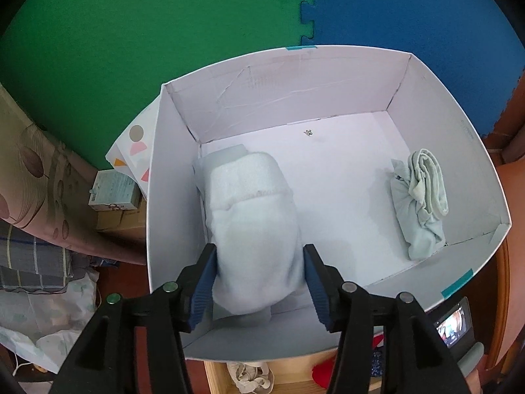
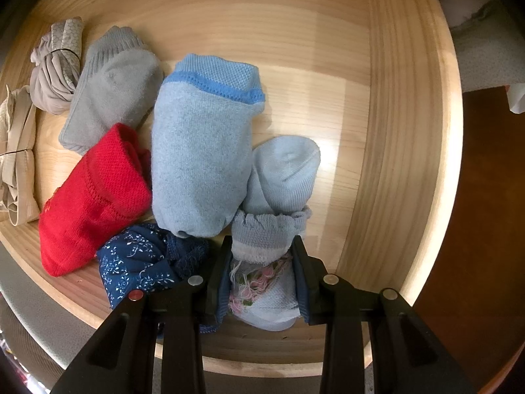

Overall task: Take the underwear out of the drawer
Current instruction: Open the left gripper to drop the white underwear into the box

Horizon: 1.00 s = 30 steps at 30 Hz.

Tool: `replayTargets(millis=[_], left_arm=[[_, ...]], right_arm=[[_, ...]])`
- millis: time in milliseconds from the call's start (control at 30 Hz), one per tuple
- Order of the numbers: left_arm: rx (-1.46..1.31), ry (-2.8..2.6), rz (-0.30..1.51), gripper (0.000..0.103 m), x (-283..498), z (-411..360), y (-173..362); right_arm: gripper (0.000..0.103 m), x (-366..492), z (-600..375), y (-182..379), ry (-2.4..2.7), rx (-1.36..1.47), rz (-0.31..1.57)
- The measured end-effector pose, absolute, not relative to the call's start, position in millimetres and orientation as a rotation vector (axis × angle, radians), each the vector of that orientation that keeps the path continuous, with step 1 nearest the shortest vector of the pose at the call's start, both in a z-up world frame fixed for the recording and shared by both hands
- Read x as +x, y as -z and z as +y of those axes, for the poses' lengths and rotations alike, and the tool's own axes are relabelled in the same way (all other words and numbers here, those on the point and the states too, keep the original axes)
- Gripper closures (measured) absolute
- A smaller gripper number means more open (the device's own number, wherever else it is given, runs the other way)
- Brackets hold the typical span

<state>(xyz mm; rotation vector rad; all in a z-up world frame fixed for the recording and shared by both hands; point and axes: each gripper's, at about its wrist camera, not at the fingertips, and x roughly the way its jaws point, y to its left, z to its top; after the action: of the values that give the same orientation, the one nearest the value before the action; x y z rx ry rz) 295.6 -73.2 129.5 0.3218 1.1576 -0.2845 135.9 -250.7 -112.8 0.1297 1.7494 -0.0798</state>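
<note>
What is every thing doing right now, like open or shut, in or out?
Left gripper: open, white sock bundle between its jaws.
White box: open, no lid.
Pale green roll: lying in the box.
Right gripper: shut on the light blue frilly sock.
Wooden drawer: open.
Red bundle: lying in the drawer.

white box [image 1: 170,151] floor bare between pale roll [image 1: 252,229] and folded cloth [image 1: 421,203]; drawer [image 2: 393,131] right half open, left packed with bundles.
</note>
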Motion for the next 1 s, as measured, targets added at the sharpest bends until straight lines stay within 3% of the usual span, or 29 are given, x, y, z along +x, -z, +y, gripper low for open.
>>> replayTargets(millis=[500,1000], left_arm=[[0.246,0.312,1.130,0.049,280.9,-57.2,-156.7],[0.115,0.339,1.033,0.049,211.3,0.2,-173.2]], right_arm=[[0.072,135.4,-237.5,116.5,0.095,0.113,1.750],[0.072,135.7,-231.5,115.7,0.101,0.115,1.745]])
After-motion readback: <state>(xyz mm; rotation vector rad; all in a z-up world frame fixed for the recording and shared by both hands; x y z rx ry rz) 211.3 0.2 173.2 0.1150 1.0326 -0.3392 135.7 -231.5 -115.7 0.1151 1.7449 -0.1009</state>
